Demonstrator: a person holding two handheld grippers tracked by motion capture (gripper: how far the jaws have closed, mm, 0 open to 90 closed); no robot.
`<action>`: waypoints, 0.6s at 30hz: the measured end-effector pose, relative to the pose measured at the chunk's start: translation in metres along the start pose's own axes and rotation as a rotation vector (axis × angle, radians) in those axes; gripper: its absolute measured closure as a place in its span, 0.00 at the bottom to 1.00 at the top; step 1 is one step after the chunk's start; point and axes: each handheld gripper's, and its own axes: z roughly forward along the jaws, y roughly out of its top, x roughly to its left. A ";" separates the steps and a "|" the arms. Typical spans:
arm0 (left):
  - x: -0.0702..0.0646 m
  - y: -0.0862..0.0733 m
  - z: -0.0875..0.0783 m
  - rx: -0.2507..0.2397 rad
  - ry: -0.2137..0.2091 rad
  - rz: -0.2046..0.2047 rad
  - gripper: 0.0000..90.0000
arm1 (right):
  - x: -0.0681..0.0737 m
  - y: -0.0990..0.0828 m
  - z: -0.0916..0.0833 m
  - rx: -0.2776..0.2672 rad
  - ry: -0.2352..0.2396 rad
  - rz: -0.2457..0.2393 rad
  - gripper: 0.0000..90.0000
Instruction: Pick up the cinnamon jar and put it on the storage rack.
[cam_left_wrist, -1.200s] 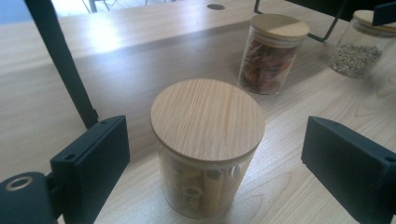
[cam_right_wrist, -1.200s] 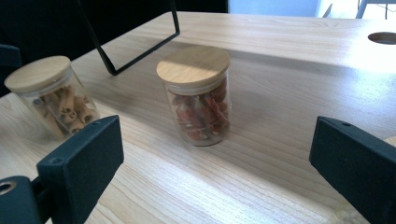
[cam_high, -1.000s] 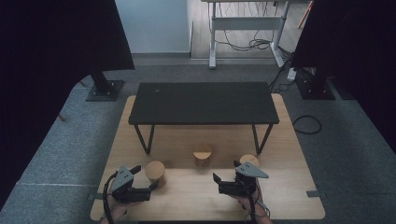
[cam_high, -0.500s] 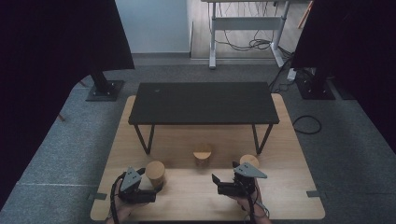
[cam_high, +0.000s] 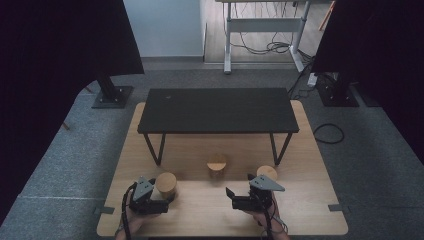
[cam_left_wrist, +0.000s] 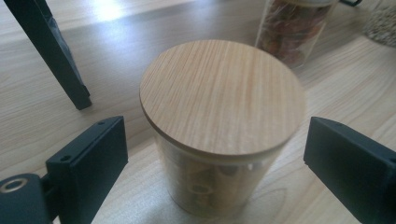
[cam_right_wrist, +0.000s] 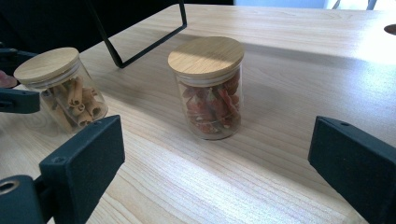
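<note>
A round glass jar with a flat wooden lid (cam_left_wrist: 223, 98), its contents blurred, is framed on the pale wooden table (cam_high: 200, 220) between the left gripper (cam_high: 169, 200) jaws, just opened, untouching; the right gripper (cam_high: 229, 193) is spread empty near a chilli-filled jar (cam_right_wrist: 208, 88)

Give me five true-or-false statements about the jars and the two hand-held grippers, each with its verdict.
1. The left hand-held gripper has its jaws on either side of the nearest jar without pressing on it. True; its jaws have just been opening.
2. That jar's wooden lid is off. False: it sits on the jar.
3. The right hand-held gripper holds the jar of red pieces. False: its jaws are open and the jar stands apart, ahead of them.
4. The jars stand on the black table. False: they stand on the wooden board.
5. Three jars stand on the board. True.
</note>
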 end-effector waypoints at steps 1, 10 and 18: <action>0.001 0.001 0.001 0.003 -0.001 0.002 0.06 | 0.000 0.000 0.000 0.001 -0.001 -0.002 0.03; -0.003 0.004 0.011 0.019 0.019 0.019 0.06 | 0.001 0.000 0.001 0.005 -0.003 -0.006 0.03; -0.005 0.009 0.023 0.040 0.032 0.022 0.06 | 0.002 0.000 0.002 0.010 -0.002 -0.010 0.03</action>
